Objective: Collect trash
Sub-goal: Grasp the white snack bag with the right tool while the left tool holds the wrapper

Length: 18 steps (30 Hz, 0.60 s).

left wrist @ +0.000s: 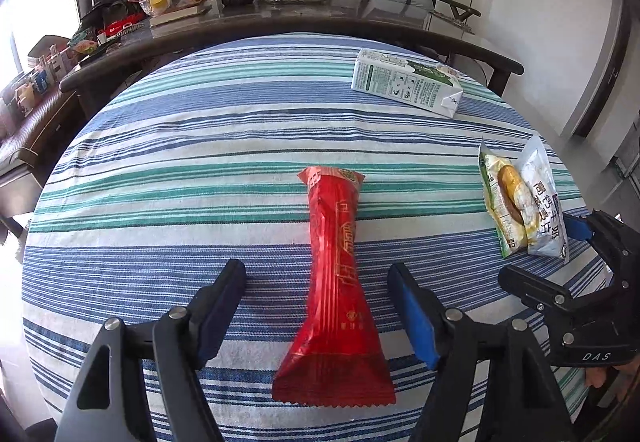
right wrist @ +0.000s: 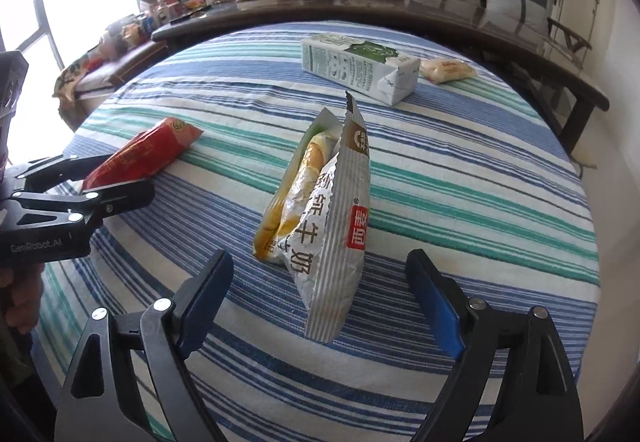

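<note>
Both your grippers tilt down over the striped tablecloth. Your left gripper has its jaws spread either side of the red wrapper, not touching it. Your right gripper stands spread around the bread bag, clear of it. A milk carton lies farther back.
</note>
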Each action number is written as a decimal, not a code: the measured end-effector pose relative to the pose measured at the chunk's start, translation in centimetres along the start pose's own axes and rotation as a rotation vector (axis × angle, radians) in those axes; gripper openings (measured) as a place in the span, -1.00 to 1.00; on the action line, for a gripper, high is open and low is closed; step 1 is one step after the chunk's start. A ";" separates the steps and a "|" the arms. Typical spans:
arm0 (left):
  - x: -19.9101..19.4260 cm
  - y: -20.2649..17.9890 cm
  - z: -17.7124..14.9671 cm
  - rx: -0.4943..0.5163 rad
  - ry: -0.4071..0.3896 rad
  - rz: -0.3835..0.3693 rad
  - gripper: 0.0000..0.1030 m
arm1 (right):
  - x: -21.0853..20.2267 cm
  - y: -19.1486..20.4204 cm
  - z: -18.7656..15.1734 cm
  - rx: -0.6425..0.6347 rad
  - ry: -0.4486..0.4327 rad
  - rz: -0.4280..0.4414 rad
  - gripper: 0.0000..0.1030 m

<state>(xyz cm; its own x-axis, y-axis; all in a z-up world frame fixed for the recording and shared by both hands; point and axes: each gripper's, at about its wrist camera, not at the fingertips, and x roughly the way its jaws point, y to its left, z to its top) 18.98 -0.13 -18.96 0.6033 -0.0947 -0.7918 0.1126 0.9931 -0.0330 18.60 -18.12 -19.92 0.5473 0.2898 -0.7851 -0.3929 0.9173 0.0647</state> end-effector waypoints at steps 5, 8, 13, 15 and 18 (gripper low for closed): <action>0.6 0.0 0.1 0.022 0.020 0.019 0.71 | 0.4 0.2 0.2 -0.015 0.023 -0.011 0.90; 0.8 0.1 0.1 0.022 0.026 0.022 0.81 | 0.4 0.2 0.2 -0.015 0.026 -0.012 0.92; 1.1 0.3 0.4 0.027 0.042 0.020 0.92 | 0.5 0.3 0.2 -0.017 0.031 0.003 0.97; 1.2 0.5 0.7 0.034 0.069 0.003 0.92 | 0.2 -0.2 0.2 0.004 0.028 0.033 0.96; 0.6 1.4 0.9 -0.004 0.053 -0.025 0.87 | -1.1 -1.4 0.7 0.067 0.009 0.115 0.71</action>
<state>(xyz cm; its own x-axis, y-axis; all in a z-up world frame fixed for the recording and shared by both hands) 20.21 1.13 -18.92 0.5578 -0.1159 -0.8219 0.1242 0.9907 -0.0554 19.07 -19.58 -18.72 0.4946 0.3922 -0.7756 -0.4025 0.8943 0.1955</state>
